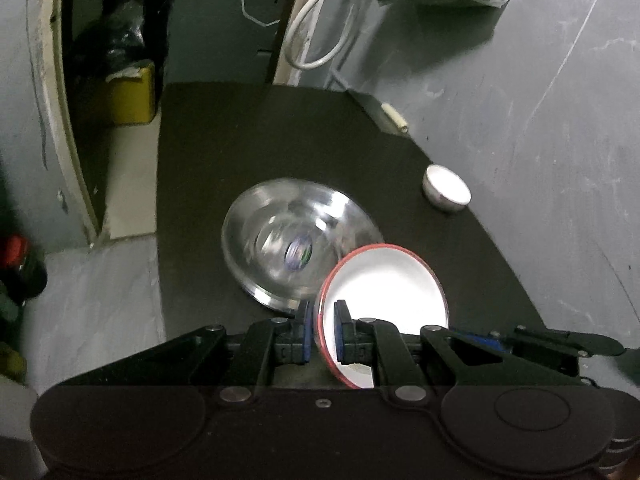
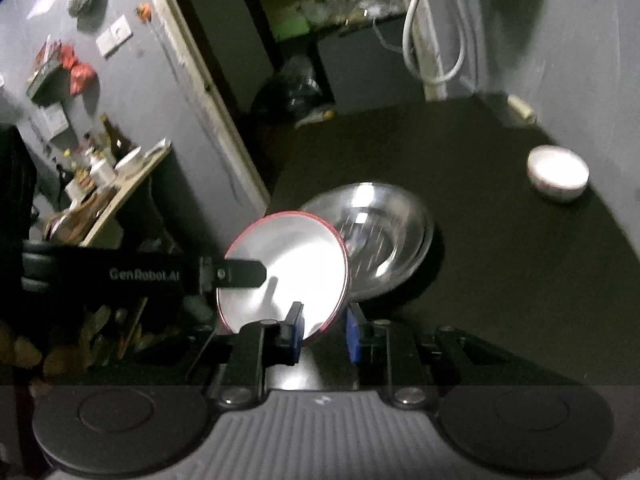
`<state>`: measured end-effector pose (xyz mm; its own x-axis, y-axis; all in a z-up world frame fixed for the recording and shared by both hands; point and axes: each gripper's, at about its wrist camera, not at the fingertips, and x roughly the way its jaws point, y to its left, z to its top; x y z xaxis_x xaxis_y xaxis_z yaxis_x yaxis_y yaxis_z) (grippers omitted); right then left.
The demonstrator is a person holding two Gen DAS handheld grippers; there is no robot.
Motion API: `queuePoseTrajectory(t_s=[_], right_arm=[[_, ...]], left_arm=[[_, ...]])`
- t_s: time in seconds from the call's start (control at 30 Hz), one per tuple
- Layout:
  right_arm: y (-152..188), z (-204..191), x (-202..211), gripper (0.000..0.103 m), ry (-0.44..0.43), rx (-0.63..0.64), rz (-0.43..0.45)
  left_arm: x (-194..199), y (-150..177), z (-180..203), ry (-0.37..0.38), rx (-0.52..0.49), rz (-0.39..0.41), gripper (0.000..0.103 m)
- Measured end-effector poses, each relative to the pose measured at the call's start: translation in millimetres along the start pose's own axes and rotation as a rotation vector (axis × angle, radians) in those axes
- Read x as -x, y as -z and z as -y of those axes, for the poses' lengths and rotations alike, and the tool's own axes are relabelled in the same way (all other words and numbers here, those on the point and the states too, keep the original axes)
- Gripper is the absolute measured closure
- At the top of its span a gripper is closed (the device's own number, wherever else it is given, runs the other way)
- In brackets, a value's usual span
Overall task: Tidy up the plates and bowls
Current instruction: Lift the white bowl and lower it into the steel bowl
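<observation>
The left claw (image 1: 322, 330) pinches the rim of the red-edged white plate (image 1: 386, 286), tilted above the dark counter (image 1: 240, 152) beside the clear glass bowl (image 1: 294, 240); the right claw (image 2: 324, 334) brackets the opposite rim, part-open, so the thin edge grip may slip, dropping it onto glass

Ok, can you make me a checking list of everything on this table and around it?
Surface: dark table, bare at the far end.
Job's things: red-rimmed white plate held tilted; glass bowl and small white bowl on the table.
Clutter: cream stub by the wall.
Grippers: left tool shut on the plate's rim; right tool straddles its edge, jaws apart.
Cables: white cable looped on the wall.
Surroundings: grey wall, yellow box, crowded shelf.
</observation>
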<state>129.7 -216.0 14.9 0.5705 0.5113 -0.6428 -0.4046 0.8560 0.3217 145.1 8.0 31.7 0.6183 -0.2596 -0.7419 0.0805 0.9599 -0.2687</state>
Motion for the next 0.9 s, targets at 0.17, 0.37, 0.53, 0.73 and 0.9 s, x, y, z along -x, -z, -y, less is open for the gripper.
queuePoseTrajectory(t_s=[0.17, 0.37, 0.53, 0.73, 0.9], right_arm=[[18.7, -8.9, -1.9, 0.078, -0.008, -0.003, -0.062], [28.8, -14.2, -4.6, 0.078, 0.002, 0.003, -0.114], [35.1, -18.8, -8.2, 0.078, 0.012, 0.009, -0.155], [36.4, -21.0, -12.8, 0.078, 0.027, 0.010, -0.177], [35.0, -20.2, -14.5, 0.078, 0.039, 0.005, -0.178]], left_arm=[[6.5, 22.2, -7.7, -0.003, 0.011, -0.037, 0.092], [6.0, 39.7, -11.9, -0.013, 0.009, -0.089, 0.092], [2.1, 48.6, -14.5, -0.030, 0.015, -0.138, 0.092], [-4.5, 50.8, -17.9, -0.039, 0.044, -0.170, 0.092], [-10.2, 50.1, -17.8, -0.047, 0.057, -0.177, 0.092]])
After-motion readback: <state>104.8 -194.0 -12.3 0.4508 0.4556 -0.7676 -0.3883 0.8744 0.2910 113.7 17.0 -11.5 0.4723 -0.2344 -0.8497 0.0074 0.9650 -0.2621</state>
